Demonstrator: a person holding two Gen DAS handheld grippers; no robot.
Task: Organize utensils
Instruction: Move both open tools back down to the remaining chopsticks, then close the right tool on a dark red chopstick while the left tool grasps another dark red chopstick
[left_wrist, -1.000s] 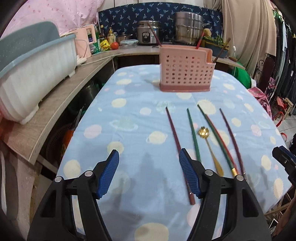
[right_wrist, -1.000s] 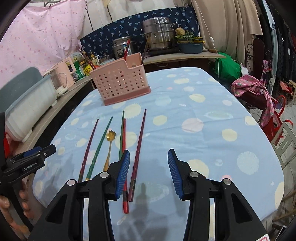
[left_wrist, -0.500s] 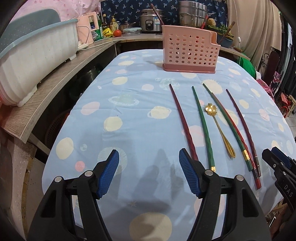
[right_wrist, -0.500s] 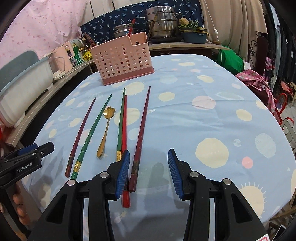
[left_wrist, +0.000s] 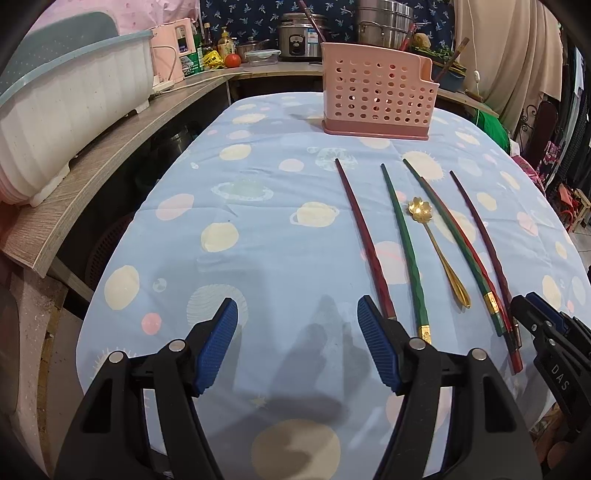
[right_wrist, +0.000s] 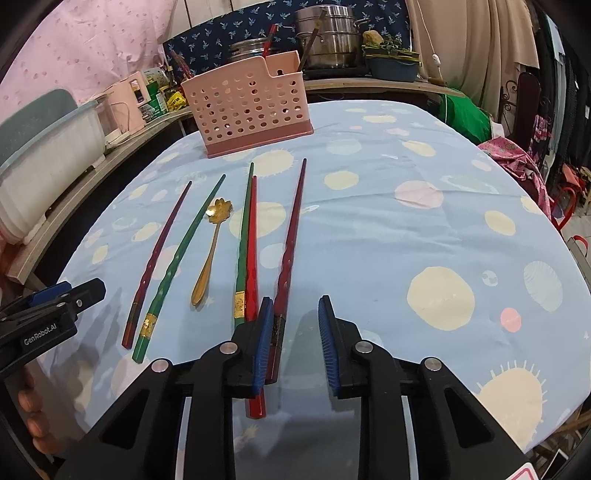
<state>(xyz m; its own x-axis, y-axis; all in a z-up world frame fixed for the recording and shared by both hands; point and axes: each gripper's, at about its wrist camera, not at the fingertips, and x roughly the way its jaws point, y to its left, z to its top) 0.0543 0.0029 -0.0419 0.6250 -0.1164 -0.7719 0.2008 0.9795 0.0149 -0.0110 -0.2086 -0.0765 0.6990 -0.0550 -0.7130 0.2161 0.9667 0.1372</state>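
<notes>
Several chopsticks and a gold spoon (left_wrist: 439, 254) lie side by side on the blue planet-print tablecloth (left_wrist: 258, 221), pointing at a pink perforated utensil holder (left_wrist: 376, 99) at the far end. My left gripper (left_wrist: 295, 332) is open over bare cloth; its right finger covers the near end of the leftmost dark red chopstick (left_wrist: 364, 240). My right gripper (right_wrist: 295, 332) has its jaws closing. The near end of the rightmost dark red chopstick (right_wrist: 290, 247) lies between them beside the left pad, and the pads do not press it. A bright red chopstick (right_wrist: 252, 251) runs under the left finger.
A white and teal tub (left_wrist: 66, 103) sits on the wooden counter (left_wrist: 122, 147) to the left. Pots (right_wrist: 328, 40) and bottles crowd the back counter. The table's near edge is just below both grippers. Clothes and a chair (right_wrist: 517, 155) stand to the right.
Both grippers have come lower and closer to the table. The right jaws have narrowed around the near end of the rightmost dark red chopstick. The left jaws are as wide as before.
</notes>
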